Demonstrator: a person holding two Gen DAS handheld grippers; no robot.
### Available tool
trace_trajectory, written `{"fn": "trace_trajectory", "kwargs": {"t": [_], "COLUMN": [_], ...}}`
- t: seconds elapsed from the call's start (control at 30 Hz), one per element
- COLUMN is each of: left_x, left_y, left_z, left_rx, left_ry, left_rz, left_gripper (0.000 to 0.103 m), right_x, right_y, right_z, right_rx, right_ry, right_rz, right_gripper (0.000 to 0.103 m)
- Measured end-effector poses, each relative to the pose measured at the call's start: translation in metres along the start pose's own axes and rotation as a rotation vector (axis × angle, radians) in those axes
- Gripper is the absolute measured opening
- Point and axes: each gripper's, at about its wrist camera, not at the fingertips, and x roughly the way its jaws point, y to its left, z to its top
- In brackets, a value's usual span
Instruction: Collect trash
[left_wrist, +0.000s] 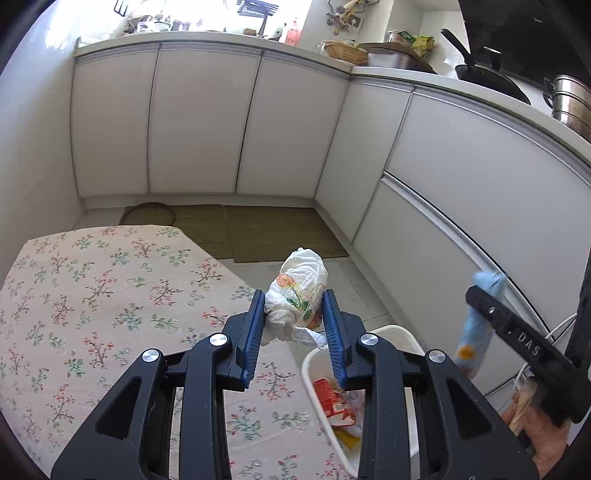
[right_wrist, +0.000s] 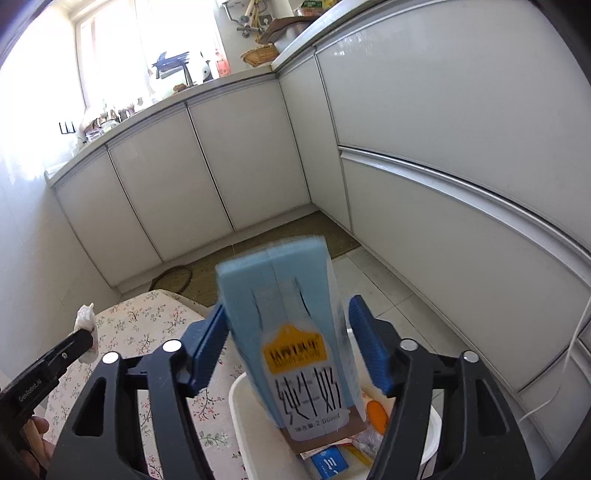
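My left gripper (left_wrist: 293, 299) is shut on a crumpled white paper towel (left_wrist: 299, 291) with an orange and green print. It holds the towel above the table's right edge, just left of a white bin (left_wrist: 306, 369). The bin holds a red wrapper (left_wrist: 330, 400) and other scraps. In the right wrist view my right gripper (right_wrist: 289, 306) stands open over the bin (right_wrist: 236, 398). A blue milk carton (right_wrist: 284, 332), blurred, sits between its fingers. The left pad touches the carton and the right pad stands a little clear. The paper towel (right_wrist: 86, 321) shows at far left.
A table with a floral cloth (left_wrist: 110, 295) fills the left. White kitchen cabinets (left_wrist: 199, 125) wrap the back and right. Woven mats (left_wrist: 266, 232) lie on the tiled floor. A black pan (left_wrist: 487, 74) and a steel pot (left_wrist: 570, 99) sit on the counter. A white cable (right_wrist: 576, 339) hangs at right.
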Motion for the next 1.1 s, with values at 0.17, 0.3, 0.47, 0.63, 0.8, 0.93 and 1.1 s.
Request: {"fn": "trace_trajectory", "kwargs": {"t": [0.17, 0.3, 0.47, 0.63, 0.8, 0.93, 1.1], "left_x": [0.012, 0.020, 0.032, 0.050, 0.065, 0.073, 0.075], "left_y": [-0.037, -0.067, -0.103, -0.131, -0.150, -0.155, -0.151], "left_z": [0.000, 0.001, 0.000, -0.004, -0.006, -0.007, -0.008], "left_rx": [0.021, 0.048, 0.093, 0.127, 0.147, 0.147, 0.128], "left_ry": [0.007, 0.008, 0.018, 0.045, 0.068, 0.082, 0.083], "left_rz": [-0.064, -0.106, -0.145, -0.167, -0.177, -0.178, -0.163], "left_gripper": [0.030, 0.030, 0.030, 0.030, 0.031, 0.038, 0.065], "right_x": [-0.010, -0.022, -0.031, -0.039, -0.041, -0.039, -0.037], "right_y": [-0.028, -0.056, -0.098, -0.129, -0.146, -0.150, -0.146], "right_z": [0.002, 0.004, 0.006, 0.005, 0.006, 0.005, 0.005], "right_rx": [0.034, 0.097, 0.164, 0.214, 0.233, 0.223, 0.203], "right_ry": [-0.016, -0.042, -0.061, -0.072, -0.072, -0.063, -0.058], "right_rz": [-0.048, -0.098, -0.159, -0.191, -0.210, -0.219, -0.217], "right_gripper": [0.091, 0.096, 0.096, 0.097, 0.096, 0.097, 0.097]}}
